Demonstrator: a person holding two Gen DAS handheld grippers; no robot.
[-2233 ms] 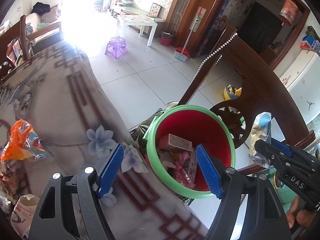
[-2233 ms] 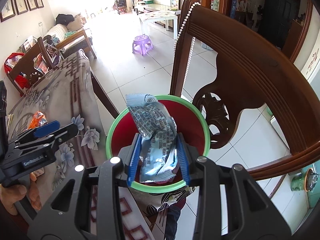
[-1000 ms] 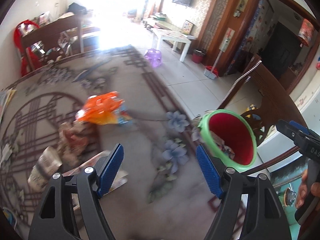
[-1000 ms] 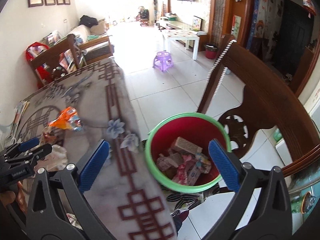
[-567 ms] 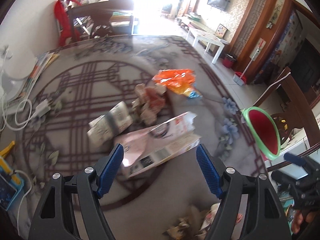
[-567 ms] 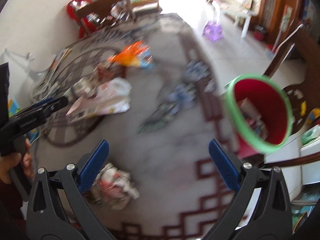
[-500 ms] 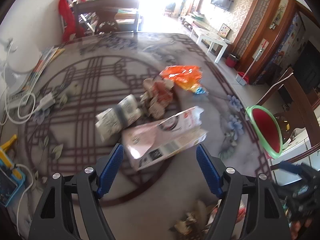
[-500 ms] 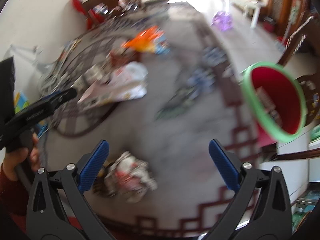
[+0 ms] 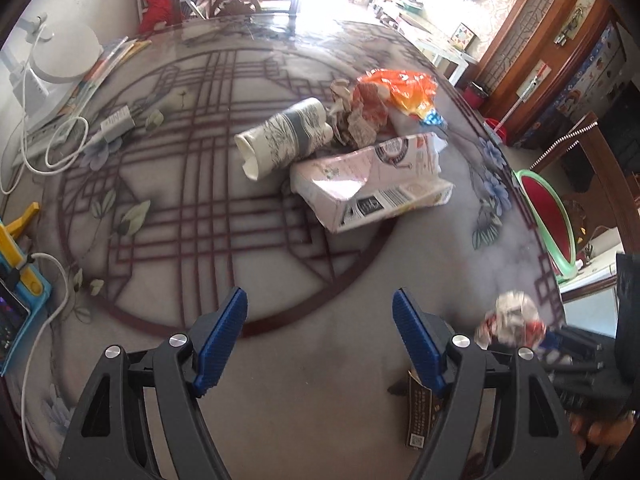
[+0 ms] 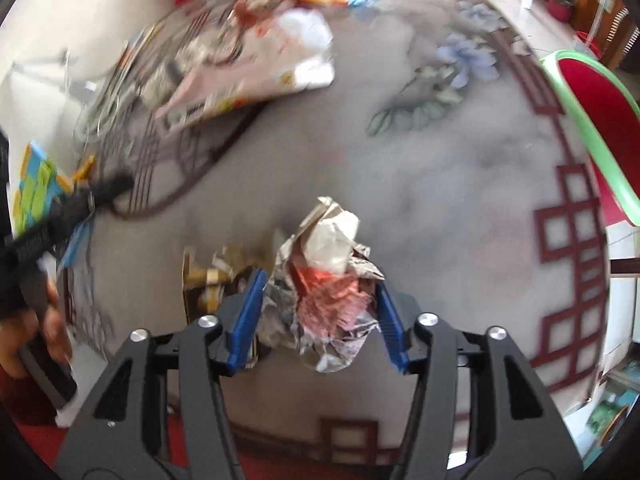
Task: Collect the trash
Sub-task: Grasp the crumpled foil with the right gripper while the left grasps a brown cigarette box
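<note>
Tongs on the right (image 10: 318, 318) straddle a crumpled foil wrapper (image 10: 328, 280) on the near counter (image 10: 460, 184), pads at its sides, grip uncertain. Left tongs (image 9: 318, 338) gape wide, empty. Red bin (image 10: 596, 116) stands far right.

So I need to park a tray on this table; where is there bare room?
Bare cloth lies ahead of the left gripper, bounded by the pink carton beyond and the phone at the left edge. The far middle is crowded: paper cup, crumpled wrappers, orange bag.
</note>
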